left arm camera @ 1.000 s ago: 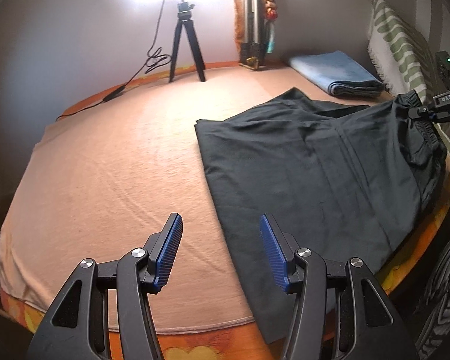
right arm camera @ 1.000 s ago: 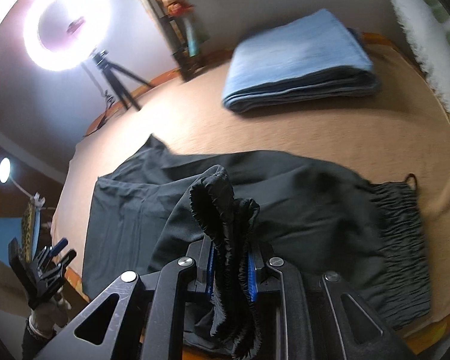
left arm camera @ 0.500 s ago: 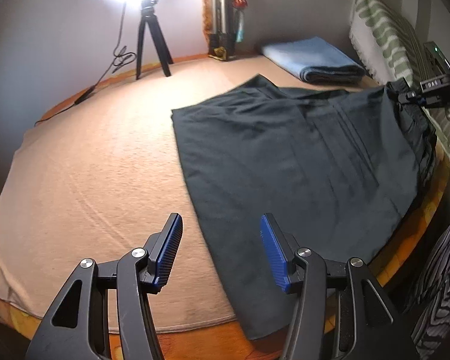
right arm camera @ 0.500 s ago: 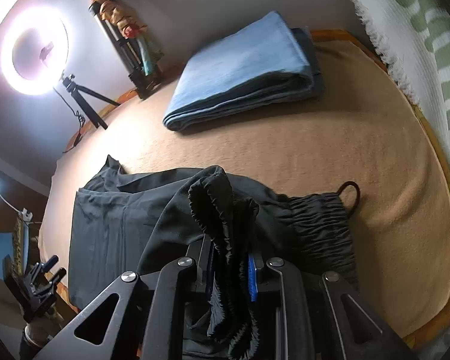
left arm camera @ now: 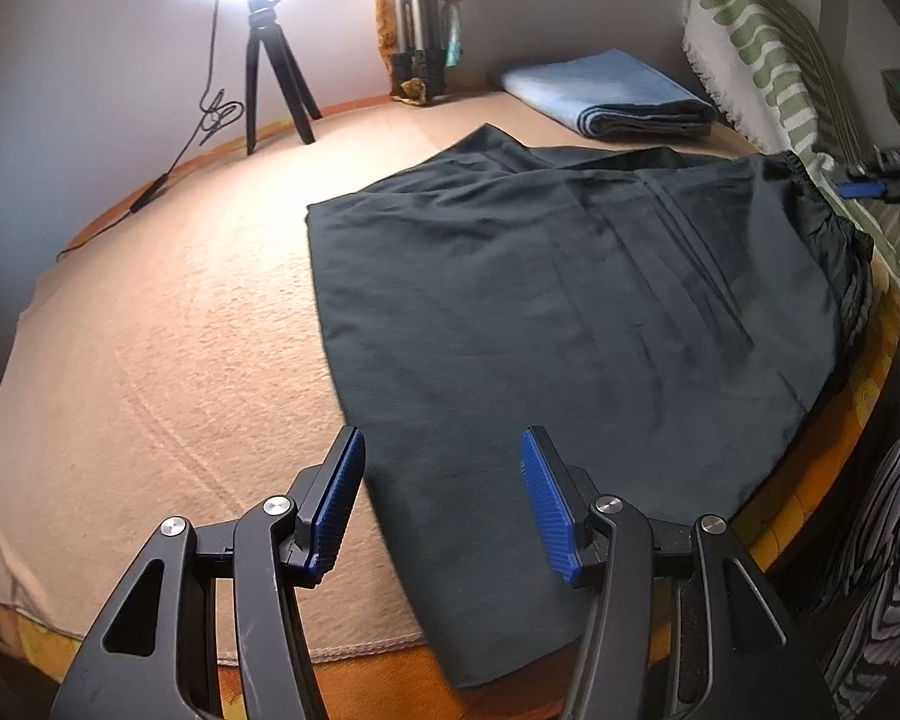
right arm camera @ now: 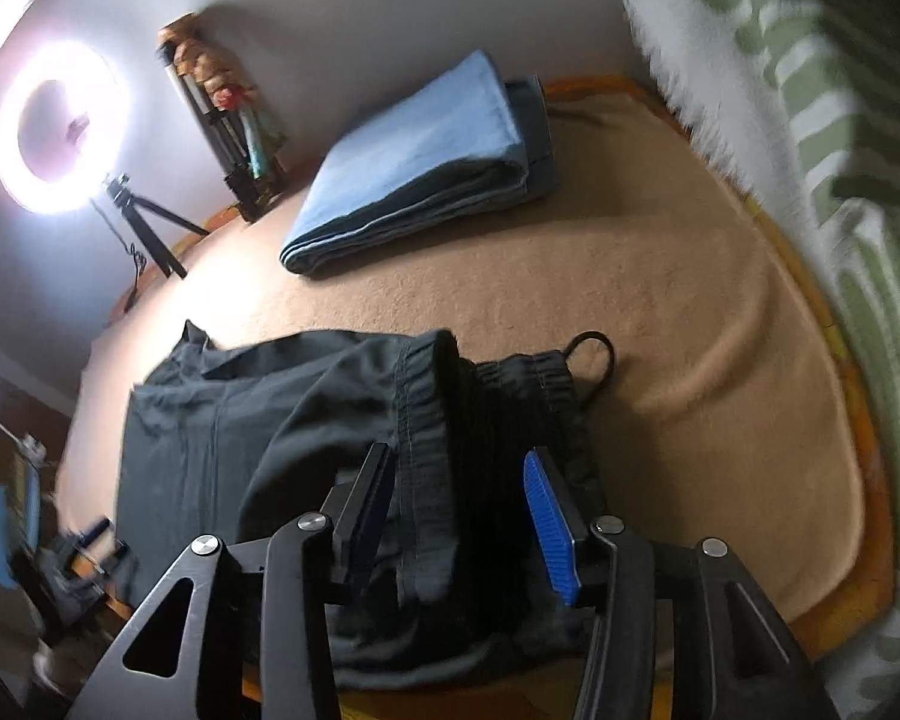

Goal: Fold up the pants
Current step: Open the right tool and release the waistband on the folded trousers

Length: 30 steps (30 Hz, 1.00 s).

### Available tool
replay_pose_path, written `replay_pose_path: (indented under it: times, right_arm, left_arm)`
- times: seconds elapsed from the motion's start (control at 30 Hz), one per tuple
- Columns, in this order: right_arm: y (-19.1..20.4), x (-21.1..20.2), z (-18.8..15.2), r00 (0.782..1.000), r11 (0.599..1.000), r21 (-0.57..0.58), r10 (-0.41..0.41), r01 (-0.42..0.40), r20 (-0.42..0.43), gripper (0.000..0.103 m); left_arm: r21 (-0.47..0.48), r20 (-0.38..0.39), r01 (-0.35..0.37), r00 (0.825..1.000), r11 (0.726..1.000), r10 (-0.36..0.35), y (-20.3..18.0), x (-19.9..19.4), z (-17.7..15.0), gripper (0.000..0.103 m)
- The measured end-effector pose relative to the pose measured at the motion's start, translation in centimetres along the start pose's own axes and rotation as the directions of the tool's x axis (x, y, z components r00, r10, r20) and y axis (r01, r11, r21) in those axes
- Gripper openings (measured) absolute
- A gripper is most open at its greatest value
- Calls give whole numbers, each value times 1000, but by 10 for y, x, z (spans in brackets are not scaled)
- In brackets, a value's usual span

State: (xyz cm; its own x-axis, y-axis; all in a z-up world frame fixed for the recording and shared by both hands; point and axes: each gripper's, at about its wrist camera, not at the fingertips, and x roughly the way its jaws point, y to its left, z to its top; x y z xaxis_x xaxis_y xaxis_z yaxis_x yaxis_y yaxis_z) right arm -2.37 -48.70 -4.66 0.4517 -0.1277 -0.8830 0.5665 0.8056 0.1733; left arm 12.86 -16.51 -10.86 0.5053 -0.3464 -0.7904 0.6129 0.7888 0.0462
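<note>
Left wrist view: your left tongs (left arm camera: 443,501) hang spread over the near hem corner of the dark pants (left arm camera: 570,324), with nothing between the blue pads (left arm camera: 546,504). The pants lie flat across the bed's tan blanket (left arm camera: 150,360), hem toward you, gathered waistband (left arm camera: 834,228) at the far right edge of the bed. Your right tongs (left arm camera: 876,183) appear small there, just beside the waistband.

Right wrist view: your right tongs (right arm camera: 457,516) are opening — the bunched elastic waistband (right arm camera: 432,420) sits between the pads, resting against the left pad while the right pad (right arm camera: 549,516) stands clear of the cloth. A drawstring loop (right arm camera: 594,354) lies on the blanket just past the waistband.

Surroundings: a folded blue cloth (right arm camera: 426,162) rests well apart from the pants, toward the wall; a ring light on a tripod (right arm camera: 60,132) stands at the bed's far corner; a green-and-white patterned cloth (right arm camera: 810,120) borders the bed on the right.
</note>
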Motion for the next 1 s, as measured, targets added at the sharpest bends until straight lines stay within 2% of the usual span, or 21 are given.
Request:
replay_pose_path:
  times: [0.13, 0.23, 0.33, 0.4, 0.5, 0.63, 0.77, 0.9, 1.0]
  right_arm:
    - [26, -6, -12, 999, 995, -92, 27, -22, 43, 48]
    - [45, -1, -14, 998, 986, -162, 50, -42, 46, 48]
    - [55, 18, -15, 1000, 981, -195, 18, -21, -13, 46]
    - [51, 33, -15, 998, 981, -193, -20, 7, -65, 45]
    - [40, 42, -17, 994, 982, -184, -51, 33, -96, 45]
    - [38, 40, -16, 991, 981, -184, -77, 56, -111, 44]
    - [57, 32, -13, 984, 965, -229, -152, 128, -92, 48]
    - [86, 12, -8, 995, 965, -253, -87, 74, -41, 48]
    - [122, 0, -4, 1000, 956, -294, -3, 1, -8, 52]
  left_arm:
    - [-37, 0, -7, 1000, 999, 7, 10, -4, -3, 53]
    - [-71, -9, -5, 1000, 997, 5, 18, -5, -7, 53]
    - [-74, -14, -10, 1000, 997, 9, 20, -7, -12, 53]
    - [-76, -17, -9, 1000, 997, 7, 22, -8, -15, 53]
    - [-80, -25, -1, 1000, 997, -1, 23, -10, -18, 53]
    - [-120, -32, 26, 999, 992, -30, 27, -12, -21, 53]
    - [-182, -36, 68, 996, 981, -76, 28, -12, -24, 53]
    - [-215, -39, 84, 995, 973, -95, 24, -9, -28, 53]
    - [-254, -41, 94, 993, 963, -108, 25, -4, -30, 53]
